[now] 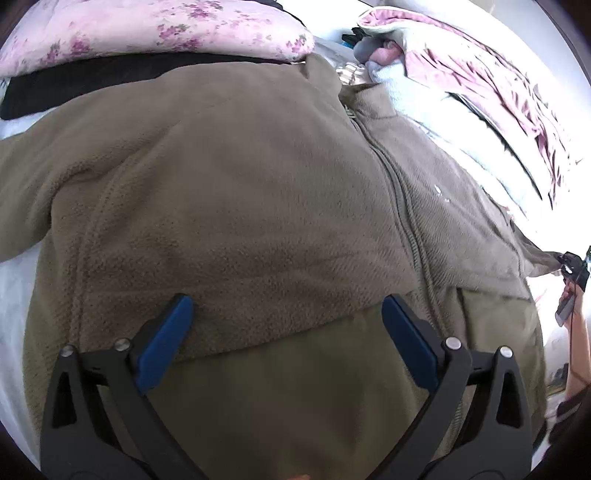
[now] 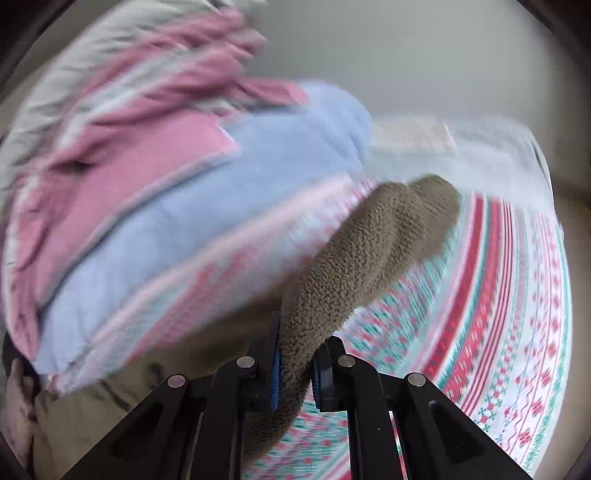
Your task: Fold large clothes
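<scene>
A large olive-brown fleece zip jacket [image 1: 236,192] lies spread on the bed, its zipper [image 1: 399,192] running down right of centre. A sleeve is folded across the body. My left gripper [image 1: 288,314] is open just above the jacket's lower part, blue pads either side of the fold edge, holding nothing. My right gripper [image 2: 295,354] is shut on a roll of the same fleece [image 2: 354,258], likely a sleeve or edge, lifted over the bed; the view is motion-blurred. The right gripper also shows at the far right of the left wrist view [image 1: 572,266].
A floral pink pillow [image 1: 155,29] and a black cloth [image 1: 92,85] lie beyond the jacket. A pile of pink and light blue bedding [image 2: 166,177] sits to the right of the jacket. The bed has a red-and-green patterned sheet [image 2: 498,314].
</scene>
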A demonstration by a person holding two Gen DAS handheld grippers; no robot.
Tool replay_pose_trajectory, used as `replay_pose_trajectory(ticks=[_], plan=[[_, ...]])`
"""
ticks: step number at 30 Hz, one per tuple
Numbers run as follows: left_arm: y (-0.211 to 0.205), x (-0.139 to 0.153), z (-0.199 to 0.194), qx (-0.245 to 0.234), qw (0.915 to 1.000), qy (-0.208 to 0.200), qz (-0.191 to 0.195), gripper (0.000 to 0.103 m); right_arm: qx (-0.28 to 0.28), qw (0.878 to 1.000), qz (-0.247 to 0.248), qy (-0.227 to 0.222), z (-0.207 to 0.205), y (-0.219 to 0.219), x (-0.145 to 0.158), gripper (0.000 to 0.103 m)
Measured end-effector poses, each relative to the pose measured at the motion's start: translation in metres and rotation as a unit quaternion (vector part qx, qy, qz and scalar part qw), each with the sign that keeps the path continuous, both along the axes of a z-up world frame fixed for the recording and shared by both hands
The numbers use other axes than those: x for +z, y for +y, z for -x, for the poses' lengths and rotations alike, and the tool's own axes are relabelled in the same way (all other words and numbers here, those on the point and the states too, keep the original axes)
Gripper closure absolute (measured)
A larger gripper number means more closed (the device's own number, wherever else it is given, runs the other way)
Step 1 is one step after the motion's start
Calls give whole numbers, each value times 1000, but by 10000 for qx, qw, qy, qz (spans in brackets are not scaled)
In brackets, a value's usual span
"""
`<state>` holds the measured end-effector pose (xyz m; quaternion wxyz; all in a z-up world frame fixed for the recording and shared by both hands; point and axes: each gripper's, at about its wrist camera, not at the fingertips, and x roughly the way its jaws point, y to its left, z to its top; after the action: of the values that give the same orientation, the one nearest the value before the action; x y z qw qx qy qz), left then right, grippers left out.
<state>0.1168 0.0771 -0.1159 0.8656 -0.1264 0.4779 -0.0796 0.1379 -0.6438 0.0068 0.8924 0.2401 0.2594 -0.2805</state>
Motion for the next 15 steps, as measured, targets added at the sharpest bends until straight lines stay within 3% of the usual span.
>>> replay_pose_trajectory(ticks=[6,10,15], plan=[[-4,18,2,0,9999,-125,-5,1,989,9908,742,-558,-7,82,71,91],[-9,30,1,-98,9997,-245,-13,1,1903,9730,1045,-779,-17,158,102,91],[-17,46,0,-286,9988,-405,52,1,3033,9410,1280,-780,-36,248,111,91]])
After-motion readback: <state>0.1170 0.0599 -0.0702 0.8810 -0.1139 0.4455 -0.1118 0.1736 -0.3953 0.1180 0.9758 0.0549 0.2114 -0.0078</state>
